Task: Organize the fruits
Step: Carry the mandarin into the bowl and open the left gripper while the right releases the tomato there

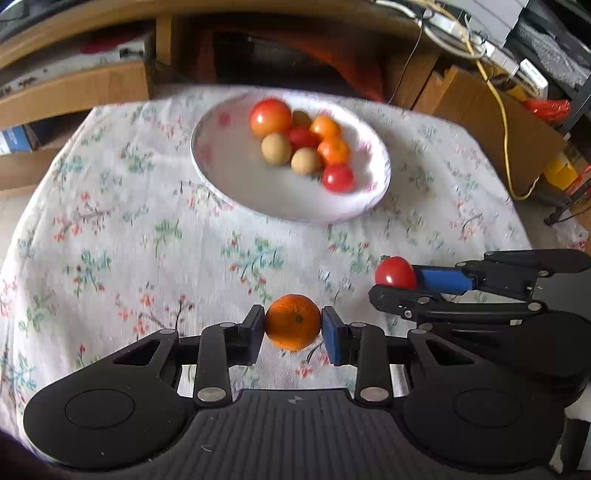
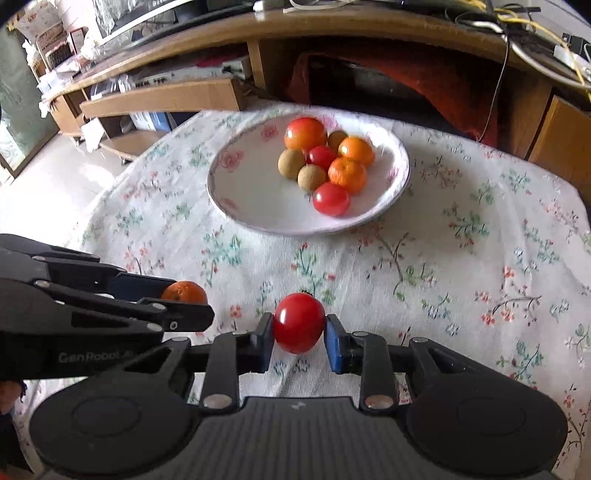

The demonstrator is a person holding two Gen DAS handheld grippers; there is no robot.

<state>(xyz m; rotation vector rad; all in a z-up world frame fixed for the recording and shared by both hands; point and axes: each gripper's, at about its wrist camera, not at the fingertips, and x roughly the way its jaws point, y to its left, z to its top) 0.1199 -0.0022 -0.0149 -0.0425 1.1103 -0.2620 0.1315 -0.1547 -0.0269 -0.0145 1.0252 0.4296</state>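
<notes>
My left gripper is shut on a small orange and holds it above the flowered tablecloth. My right gripper is shut on a red tomato. Each gripper shows in the other's view: the right gripper with its tomato at the right, the left gripper with its orange at the left. Ahead stands a white flowered plate holding several fruits: oranges, red tomatoes, brown round fruits and a large red-orange fruit.
The table is covered by a flowered cloth. Behind it stands a low wooden cabinet with shelves, boxes and cables. A yellow cable hangs at the right. Cardboard boxes sit at the left.
</notes>
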